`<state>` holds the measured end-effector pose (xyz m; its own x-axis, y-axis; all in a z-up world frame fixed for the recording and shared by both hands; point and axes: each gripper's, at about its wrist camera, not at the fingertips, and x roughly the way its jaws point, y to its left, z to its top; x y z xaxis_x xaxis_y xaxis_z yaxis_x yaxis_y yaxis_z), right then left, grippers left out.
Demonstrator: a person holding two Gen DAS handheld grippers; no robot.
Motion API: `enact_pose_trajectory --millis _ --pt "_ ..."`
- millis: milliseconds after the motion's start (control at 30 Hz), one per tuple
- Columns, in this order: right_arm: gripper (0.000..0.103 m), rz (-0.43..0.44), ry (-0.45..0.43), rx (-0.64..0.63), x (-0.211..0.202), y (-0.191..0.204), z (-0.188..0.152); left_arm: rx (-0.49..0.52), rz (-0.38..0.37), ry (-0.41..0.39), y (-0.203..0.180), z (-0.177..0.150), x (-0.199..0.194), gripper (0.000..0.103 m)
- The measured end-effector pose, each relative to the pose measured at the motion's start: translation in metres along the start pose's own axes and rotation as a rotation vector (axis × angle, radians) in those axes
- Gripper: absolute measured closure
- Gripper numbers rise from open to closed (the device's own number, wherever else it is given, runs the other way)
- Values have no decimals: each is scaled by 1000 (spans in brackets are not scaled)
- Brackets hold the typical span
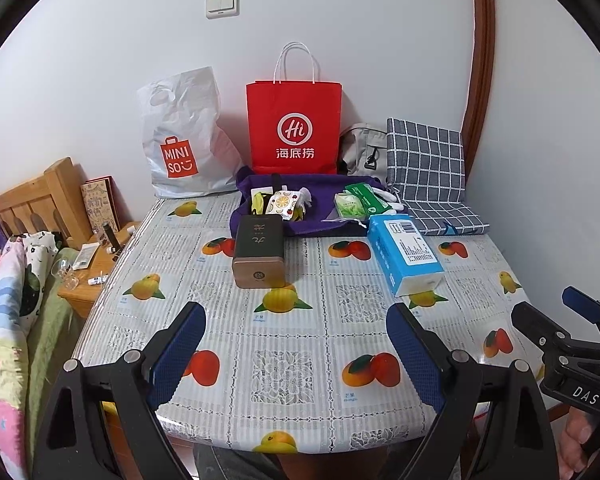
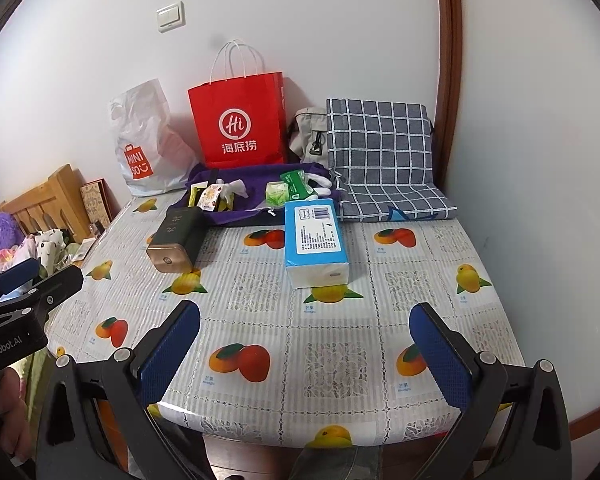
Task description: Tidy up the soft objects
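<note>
Left wrist view: my left gripper (image 1: 296,354) hangs over the near edge of the table (image 1: 340,364), jaws spread wide, nothing between them. Right gripper (image 2: 304,354) same deal in its own view: released, empty, low over the fruit-print cloth.

Soft things sit toward the back. Blue tissue pack (image 2: 316,238) lies flat mid-table, clear of both grippers. Behind it a purple cloth bag (image 1: 320,192) lies slumped open with small packets on it: a fruit-print pouch (image 1: 284,204) and a green wipes pack (image 1: 366,196). Something white and floppy by the green pack, maybe gloves, too small to tell. Checked grey cushion (image 2: 380,148) leans on the wall at right, folded forward onto the table. Dark tin box (image 1: 258,254) lies on its side just in front of the purple bag; hard, likely not my concern.

Step, as I judge it: both grippers are between grasps, and this layout fits either a sort still to run or one already tidied to the back. If more is to go, the tissue pack is nearest my right gripper; it would squash, so a grasp across its short width, light squeeze.
</note>
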<state>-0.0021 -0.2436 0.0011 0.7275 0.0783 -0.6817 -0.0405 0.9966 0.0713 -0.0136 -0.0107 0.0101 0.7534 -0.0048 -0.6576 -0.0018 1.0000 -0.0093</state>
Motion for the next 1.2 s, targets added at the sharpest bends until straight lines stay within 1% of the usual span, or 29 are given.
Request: enact_pose_trajectory --millis 1200 --pt "0 1 -17 1 -10 3 5 0 3 -3 1 -1 -4 11"
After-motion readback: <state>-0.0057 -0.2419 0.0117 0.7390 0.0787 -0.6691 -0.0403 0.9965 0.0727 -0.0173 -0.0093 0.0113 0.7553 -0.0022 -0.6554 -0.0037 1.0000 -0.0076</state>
